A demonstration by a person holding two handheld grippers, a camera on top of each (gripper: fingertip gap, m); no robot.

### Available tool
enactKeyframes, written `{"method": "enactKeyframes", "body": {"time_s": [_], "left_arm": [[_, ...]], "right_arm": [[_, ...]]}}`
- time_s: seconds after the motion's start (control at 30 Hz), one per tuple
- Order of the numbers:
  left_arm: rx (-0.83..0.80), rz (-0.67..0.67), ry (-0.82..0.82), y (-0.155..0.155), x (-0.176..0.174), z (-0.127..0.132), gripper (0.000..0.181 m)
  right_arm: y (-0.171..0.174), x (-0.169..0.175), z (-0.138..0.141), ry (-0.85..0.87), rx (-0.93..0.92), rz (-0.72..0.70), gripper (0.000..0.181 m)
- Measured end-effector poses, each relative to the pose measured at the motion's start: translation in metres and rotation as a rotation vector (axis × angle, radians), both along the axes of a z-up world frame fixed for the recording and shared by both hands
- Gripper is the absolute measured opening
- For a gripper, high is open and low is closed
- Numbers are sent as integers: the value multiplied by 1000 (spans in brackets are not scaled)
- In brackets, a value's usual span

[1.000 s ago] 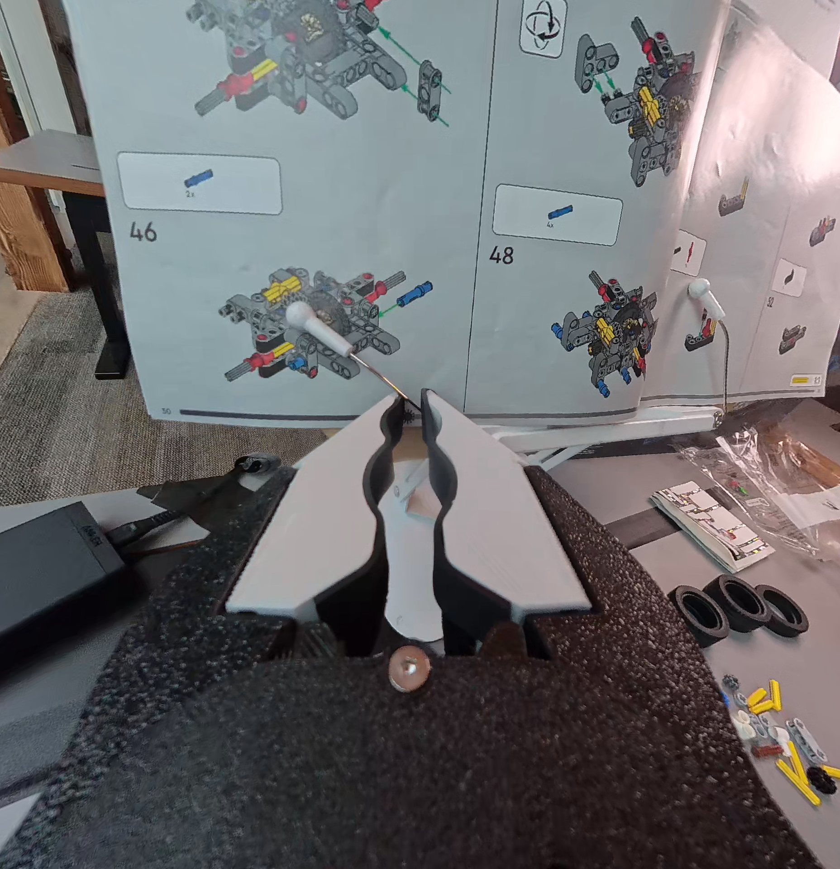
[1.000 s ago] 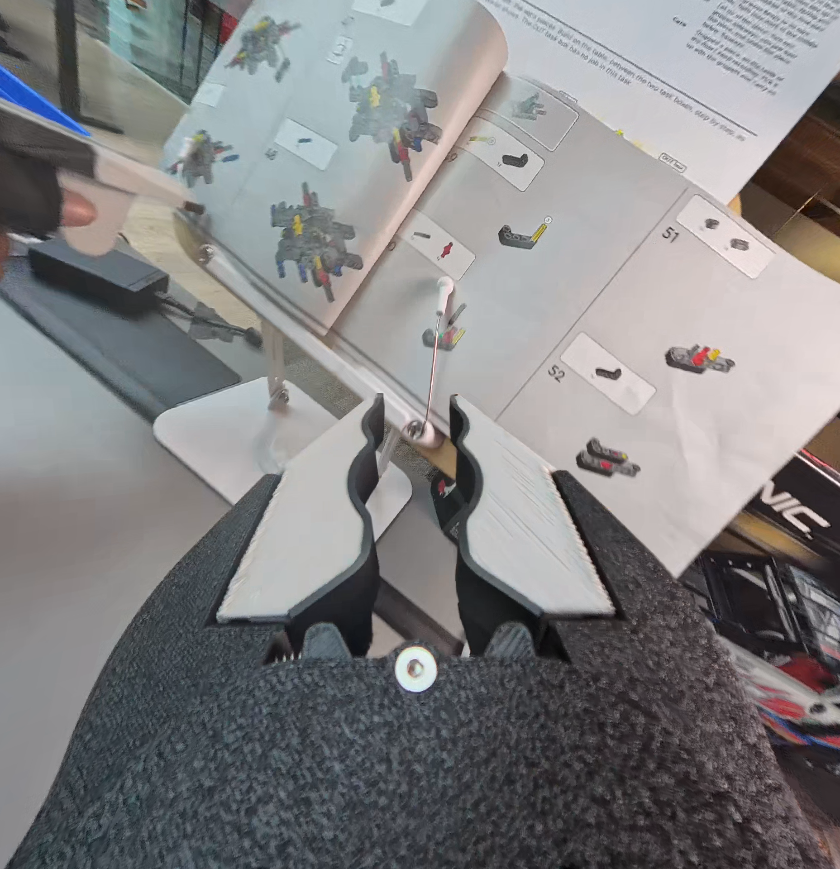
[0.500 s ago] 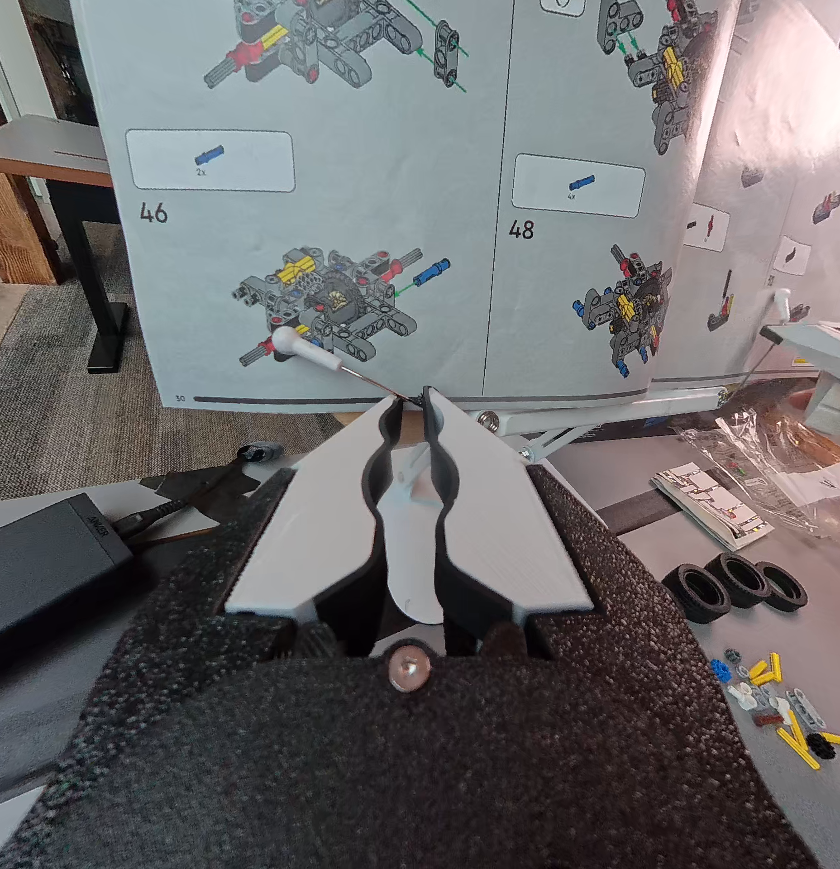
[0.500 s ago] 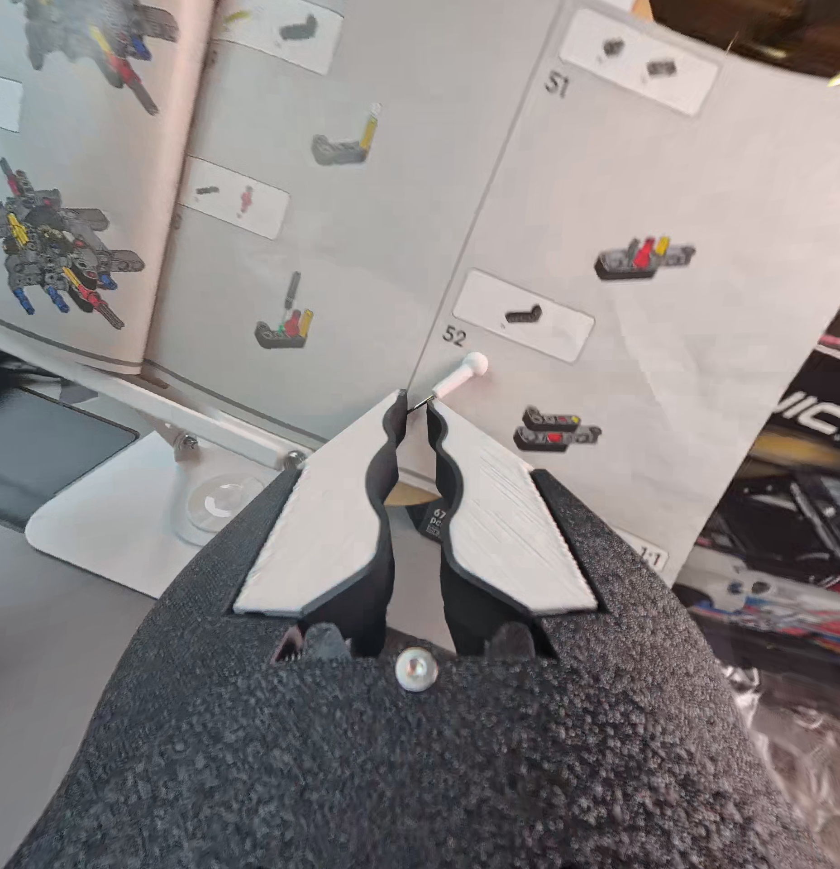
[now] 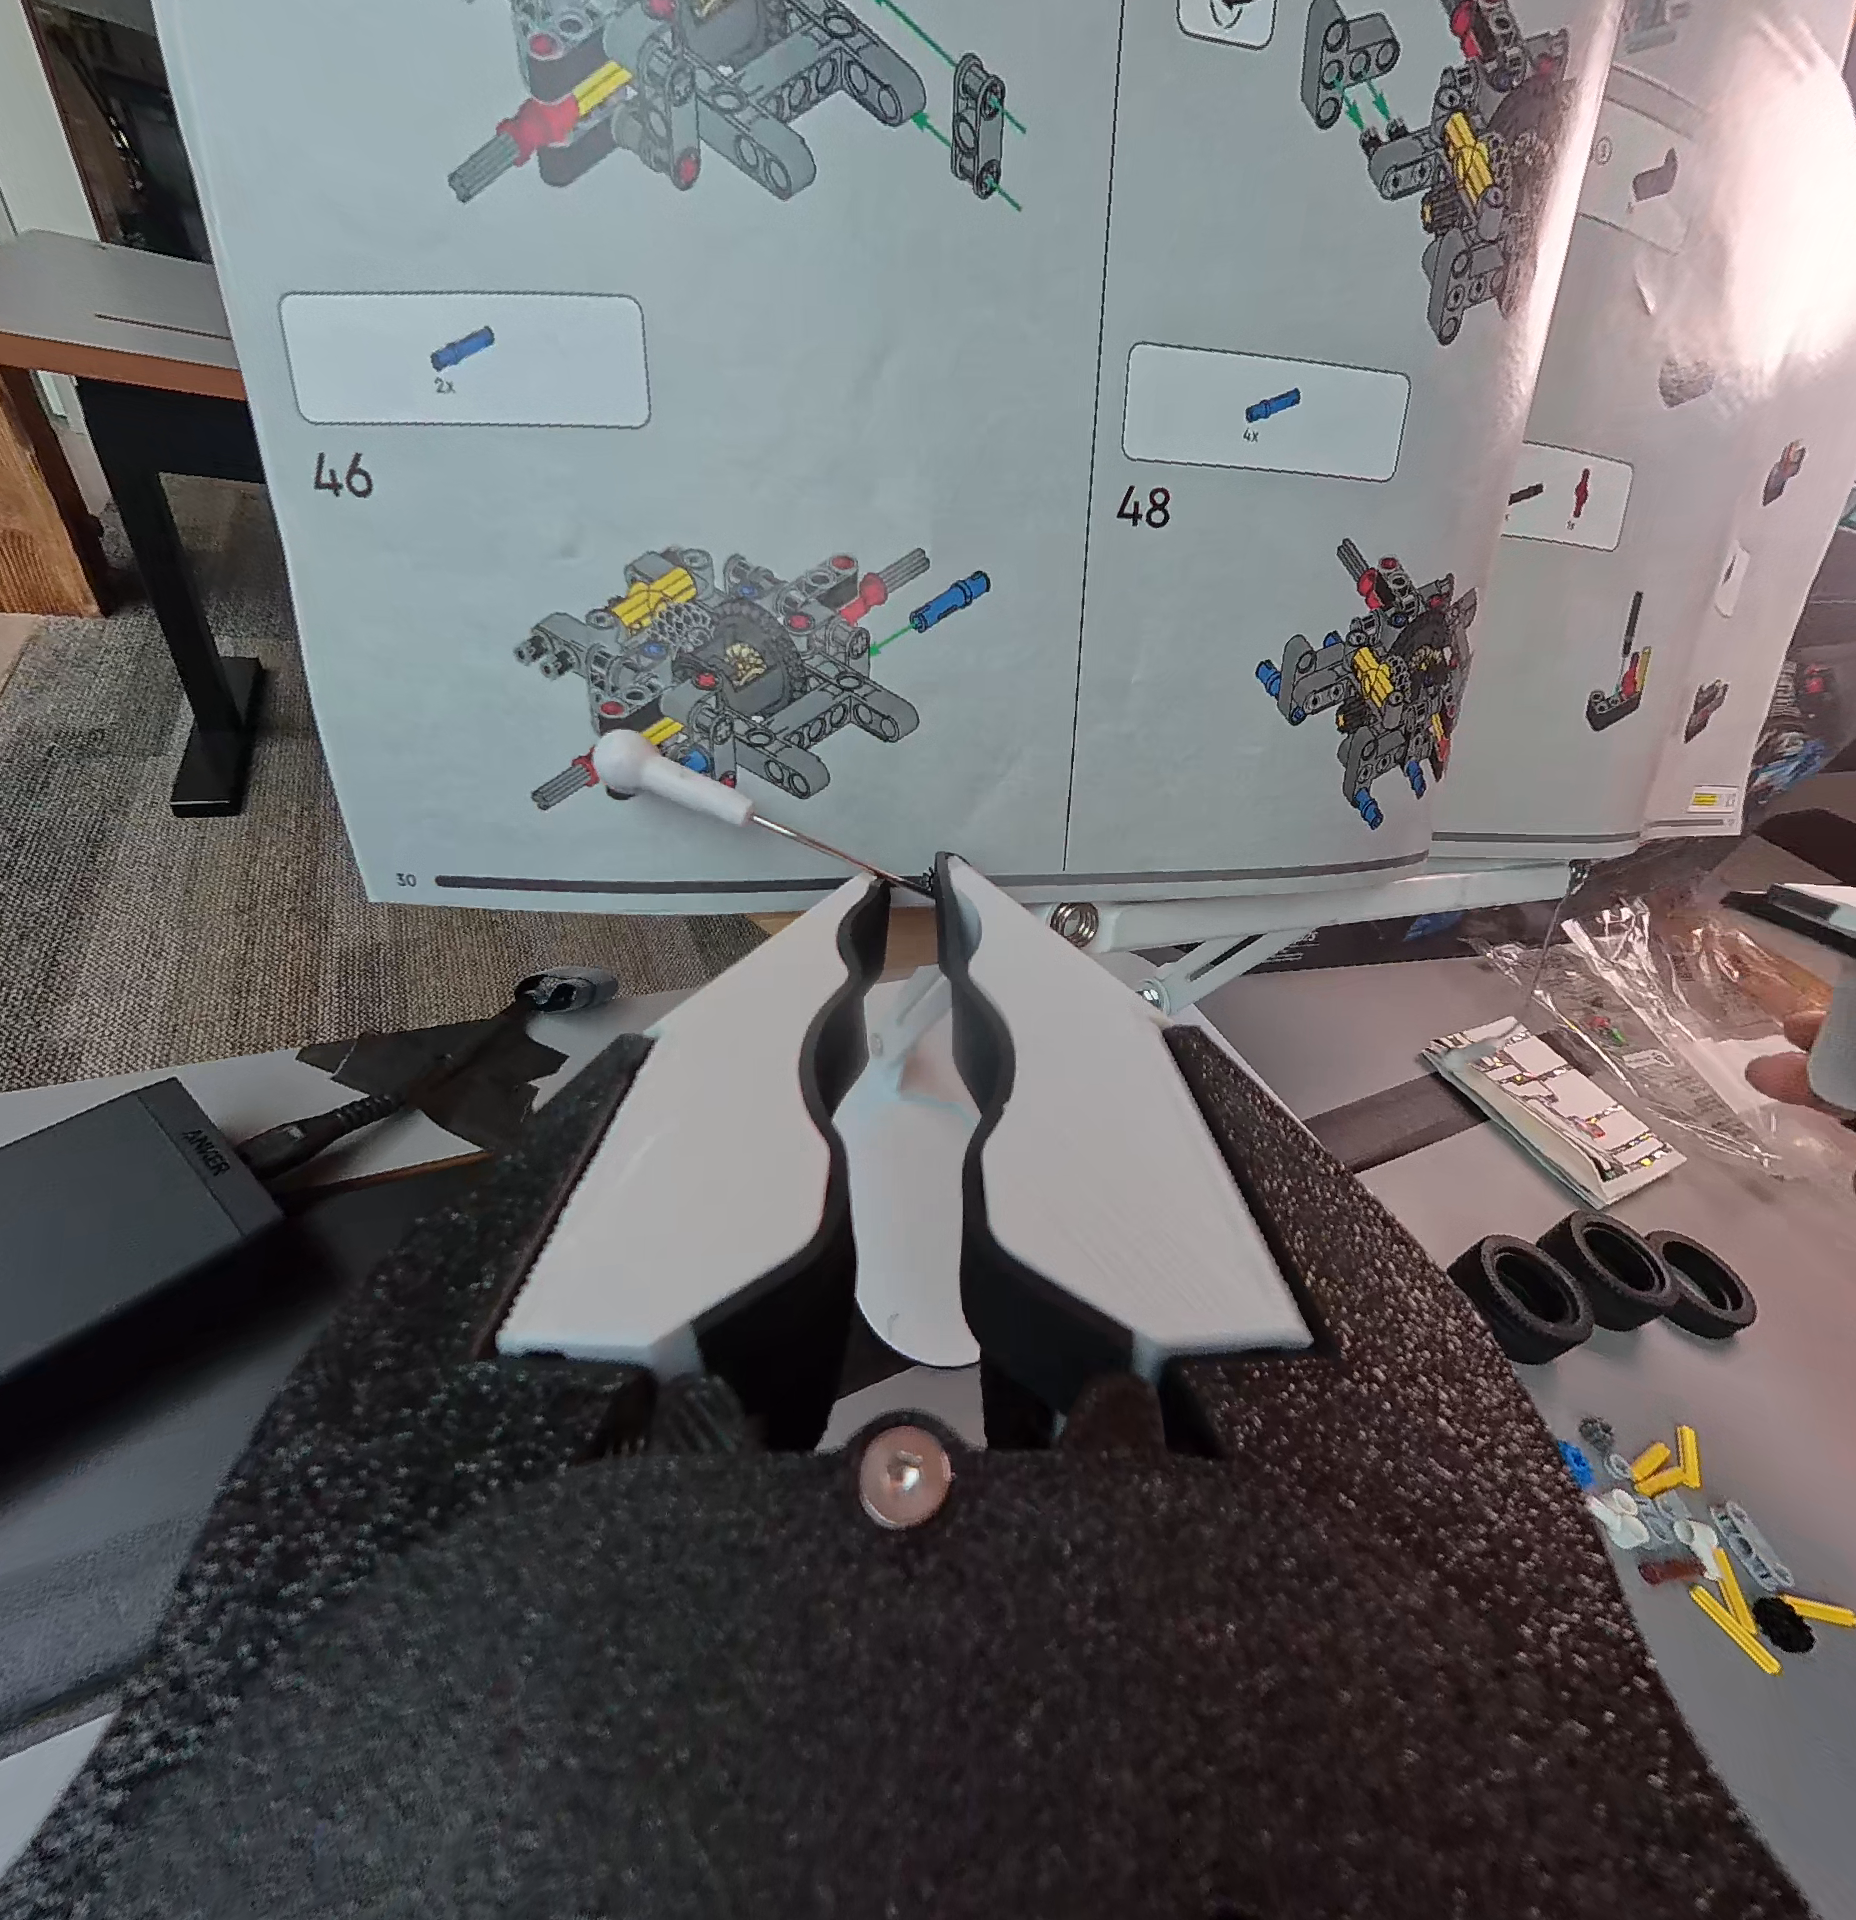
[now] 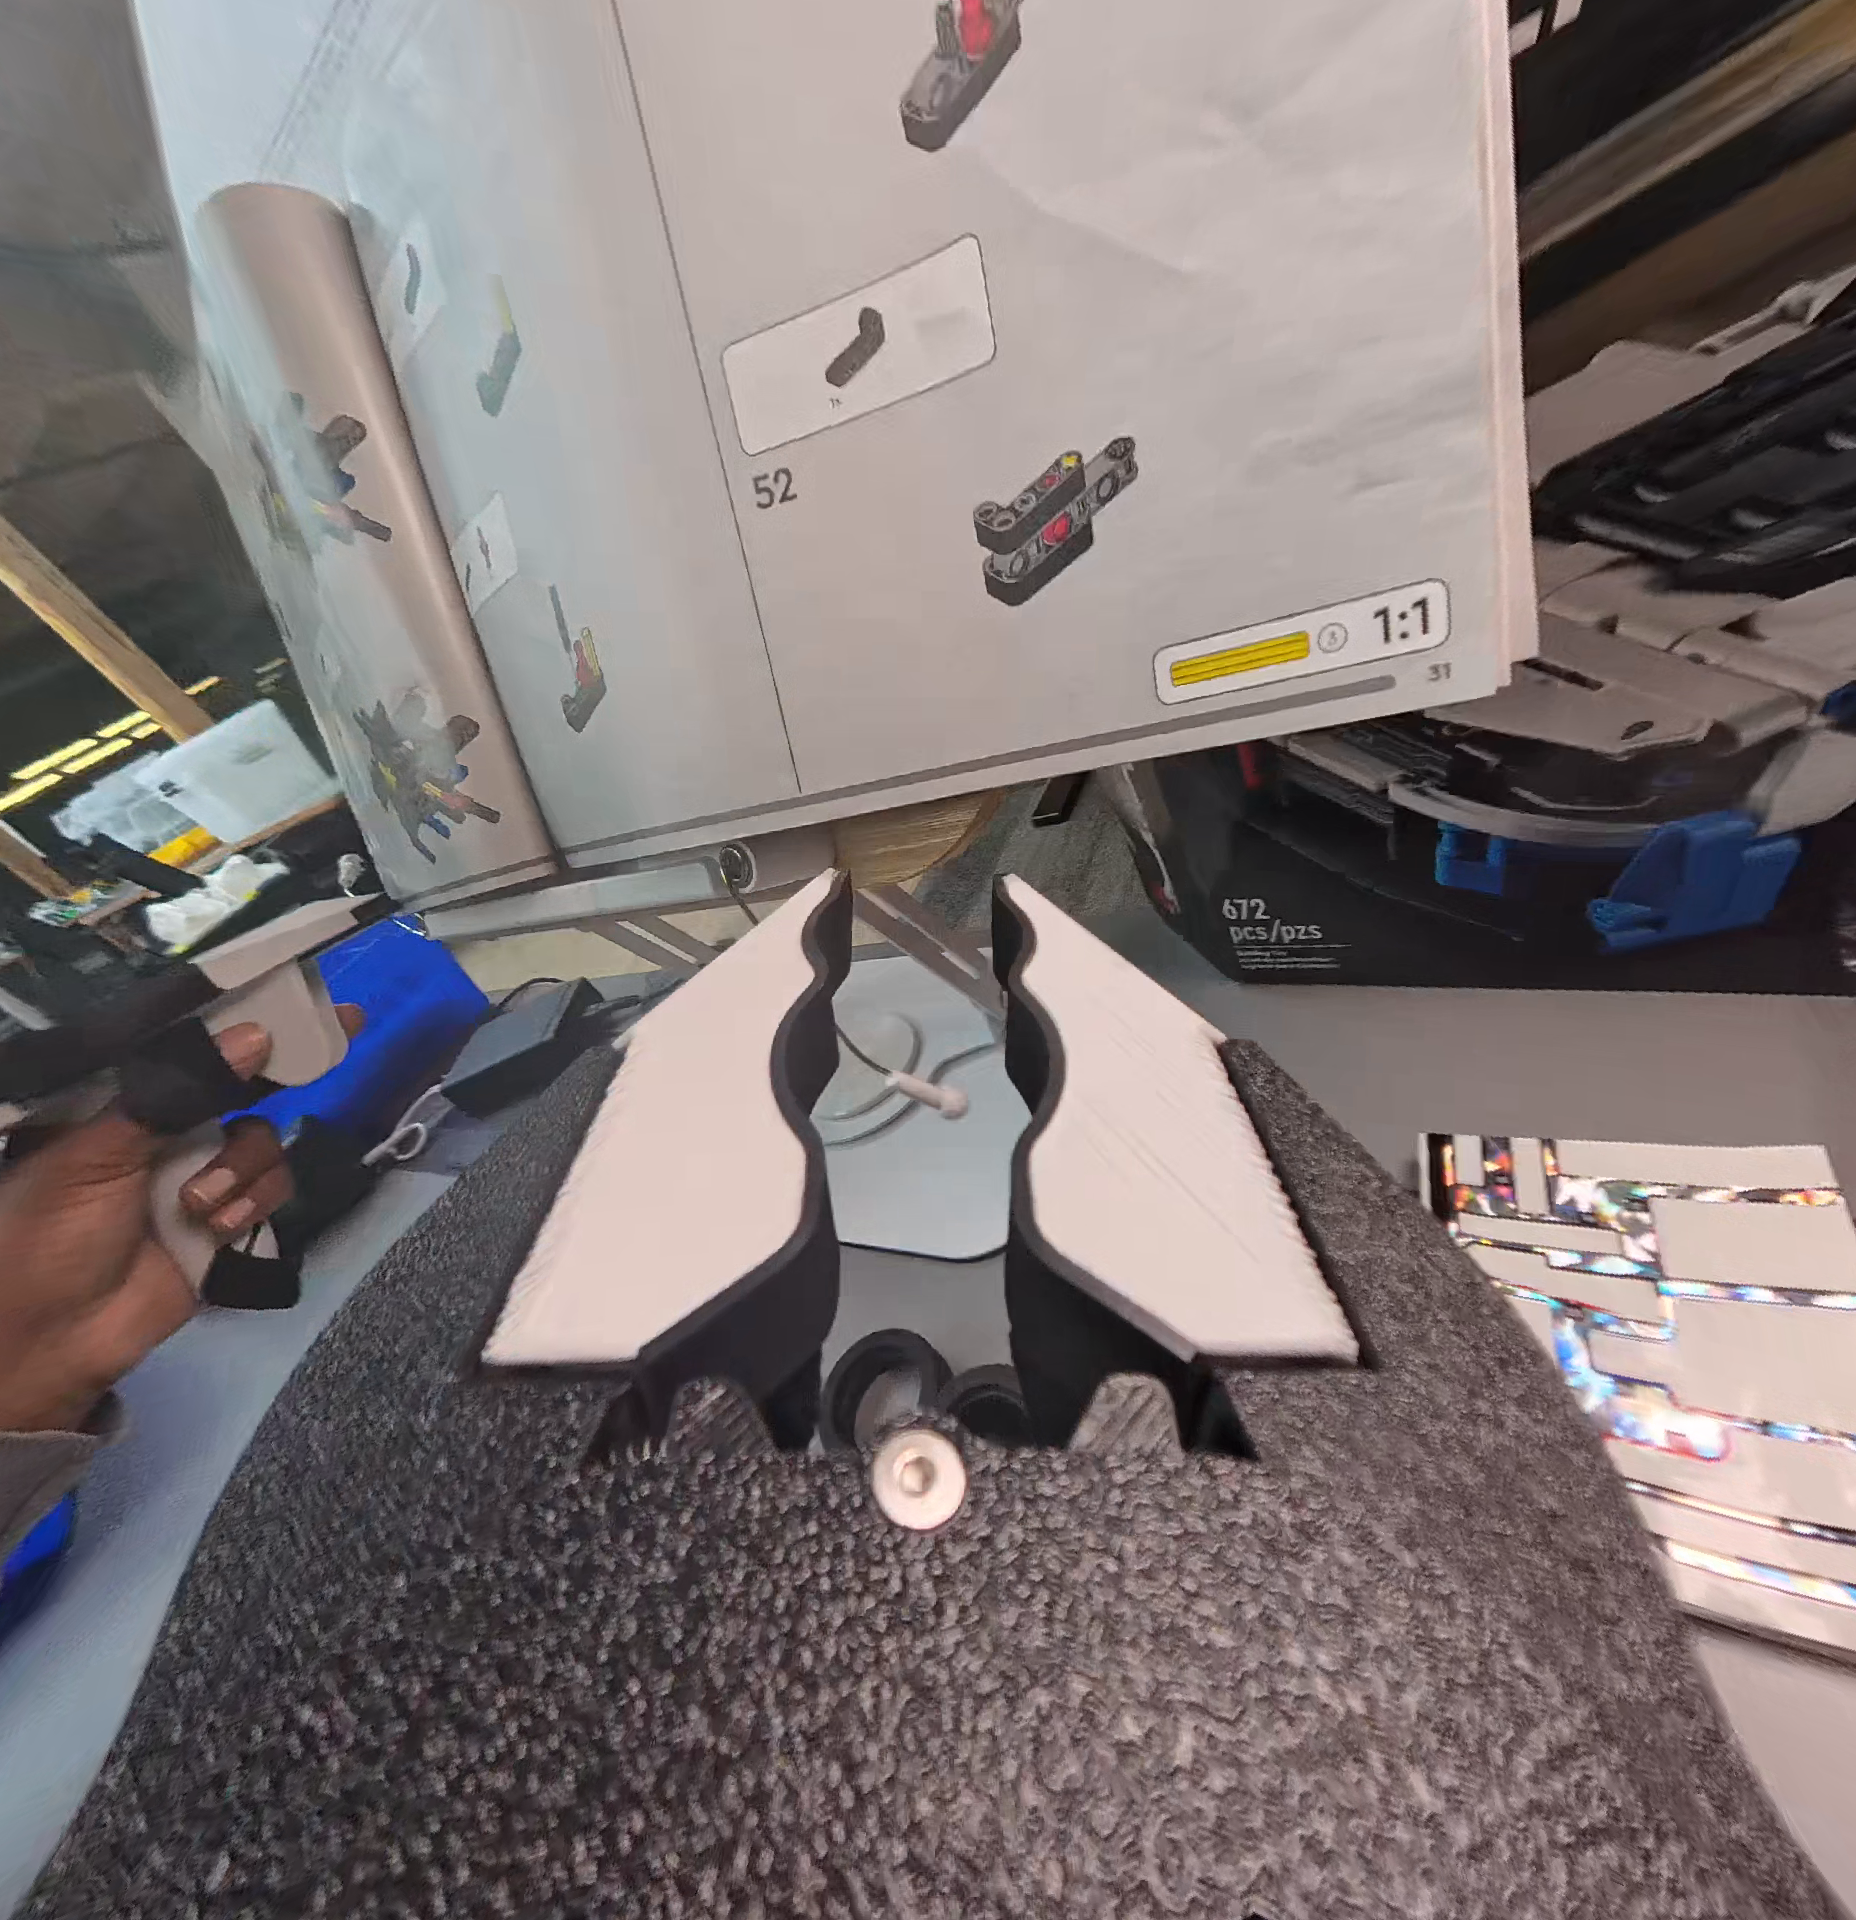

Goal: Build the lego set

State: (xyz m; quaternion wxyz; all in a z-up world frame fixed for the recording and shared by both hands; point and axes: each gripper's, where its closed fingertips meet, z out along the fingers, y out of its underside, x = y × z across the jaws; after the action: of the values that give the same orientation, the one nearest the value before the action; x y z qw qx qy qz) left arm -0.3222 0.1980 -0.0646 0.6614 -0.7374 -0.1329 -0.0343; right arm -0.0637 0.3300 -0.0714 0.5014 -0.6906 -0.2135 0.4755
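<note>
Loose parts on table (no tray).

instruction booklet top cut off, left pages blurred, small pieces indistinct

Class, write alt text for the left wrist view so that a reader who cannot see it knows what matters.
The left gripper, fingers nearly closed, pinches the thin wire of a white-tipped page-holder arm that lies across an open grey instruction booklet on a white stand. To the right on the grey table sit three black rubber tyres and a scatter of small yellow, grey and black pieces.
</note>
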Motion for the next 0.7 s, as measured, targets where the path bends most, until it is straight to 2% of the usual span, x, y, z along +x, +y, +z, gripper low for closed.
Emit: {"method": "enactKeyframes", "body": {"time_s": [0.1,0.17,0.33,0.43,0.5,0.57,0.63,0.67,0.7], "left_arm": [[11,0,-6,1,0,0,8],[18,3,-8,1,0,0,8],[57,16,-54,-2,1,-2,9],[77,11,-106,-4,2,-4,8],[80,9,-135,-6,2,-4,8],[76,-2,-144,-8,3,-5,8],[56,-19,-137,-9,3,-8,8],[34,-10,-129,-11,0,-12,0],[32,-6,-108,-14,-3,-13,0]], "right_arm": [[-15,3,24,-87,206,-74,27],[-36,-14,43,-150,350,-51,30],[-81,-98,72,-329,622,25,54],[-82,-151,80,-428,778,-54,75],[-71,-178,74,-522,810,-101,87],[-59,-189,69,-568,836,-155,79],[-52,-182,75,-546,868,-222,55],[-51,-177,78,-508,857,-227,42],[-51,-170,80,-466,829,-220,29]]}}
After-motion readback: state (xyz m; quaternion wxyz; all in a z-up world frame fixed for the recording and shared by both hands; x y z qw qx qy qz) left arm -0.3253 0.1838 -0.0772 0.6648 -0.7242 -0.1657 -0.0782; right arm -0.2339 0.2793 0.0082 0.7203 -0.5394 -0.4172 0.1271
